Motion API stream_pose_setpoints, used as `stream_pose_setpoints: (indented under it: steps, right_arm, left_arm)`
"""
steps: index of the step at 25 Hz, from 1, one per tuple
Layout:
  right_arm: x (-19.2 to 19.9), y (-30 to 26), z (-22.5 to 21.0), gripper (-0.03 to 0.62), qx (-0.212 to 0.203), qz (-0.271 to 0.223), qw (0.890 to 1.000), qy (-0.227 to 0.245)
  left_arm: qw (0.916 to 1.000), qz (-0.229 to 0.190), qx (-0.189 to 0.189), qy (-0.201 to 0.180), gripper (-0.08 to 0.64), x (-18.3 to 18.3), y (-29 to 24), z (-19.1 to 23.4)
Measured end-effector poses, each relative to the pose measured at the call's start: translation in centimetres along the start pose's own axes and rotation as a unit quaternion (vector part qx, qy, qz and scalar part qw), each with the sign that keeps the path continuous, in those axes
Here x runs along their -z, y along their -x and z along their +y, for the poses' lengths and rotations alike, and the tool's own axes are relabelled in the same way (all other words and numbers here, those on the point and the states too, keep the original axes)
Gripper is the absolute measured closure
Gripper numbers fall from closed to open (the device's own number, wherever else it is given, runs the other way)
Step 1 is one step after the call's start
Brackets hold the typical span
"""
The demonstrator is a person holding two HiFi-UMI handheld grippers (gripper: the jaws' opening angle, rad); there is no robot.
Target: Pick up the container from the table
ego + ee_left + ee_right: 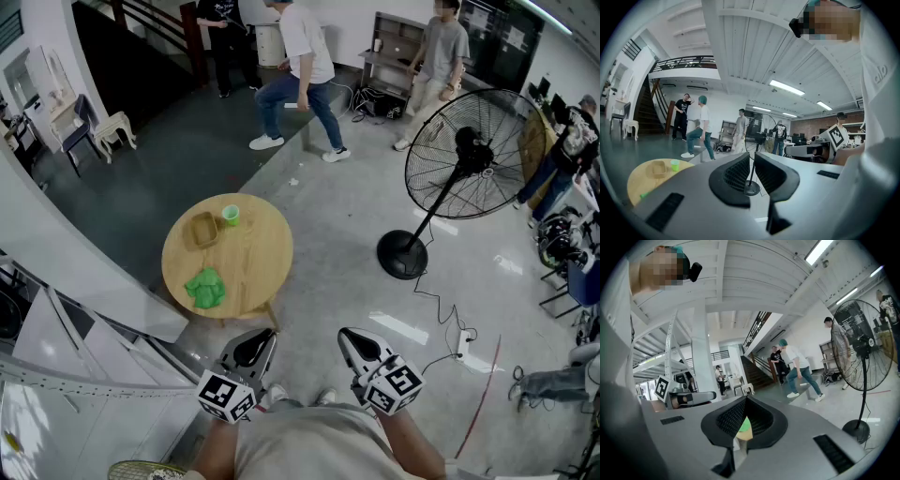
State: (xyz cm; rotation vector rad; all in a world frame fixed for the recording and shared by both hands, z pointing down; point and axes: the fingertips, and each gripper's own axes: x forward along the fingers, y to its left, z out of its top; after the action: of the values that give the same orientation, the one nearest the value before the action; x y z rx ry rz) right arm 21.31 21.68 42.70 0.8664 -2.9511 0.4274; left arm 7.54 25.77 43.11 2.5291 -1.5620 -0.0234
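A shallow brown container sits on the round wooden table, with a small green cup beside it and a crumpled green thing nearer me. Both grippers hang close to my body, well short of the table. My left gripper has its jaws almost together with nothing between them; in its own view the left gripper points past the table, where the container and cup show at lower left. My right gripper is shut and empty; the right gripper has its tips meeting.
A tall standing fan on a round black base stands right of the table, its cable running to a power strip. A white slanted structure lies along the left. Several people move about at the back.
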Motion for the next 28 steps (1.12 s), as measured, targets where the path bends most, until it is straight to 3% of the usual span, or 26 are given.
stream_pose_setpoints:
  steps: [17, 23, 28]
  right_arm:
    - [1.9, -10.8, 3.3, 0.566, 0.007, 0.005, 1.000, -0.029]
    - [3.5, -14.6, 0.4, 0.566, 0.012, 0.020, 0.999, -0.042]
    - [2.4, -19.0, -4.2, 0.566, -0.006, 0.024, 0.998, -0.051]
  left_arm:
    - [0.9993, -0.001, -0.021, 0.030, 0.525, 1.6, 4.5, 12.5]
    - [0.9984, 0.022, -0.034, 0.040, 0.525, 4.3, 2.8, 16.0]
    - [0.9968, 0.040, -0.056, 0.041, 0.525, 4.4, -1.5, 19.6]
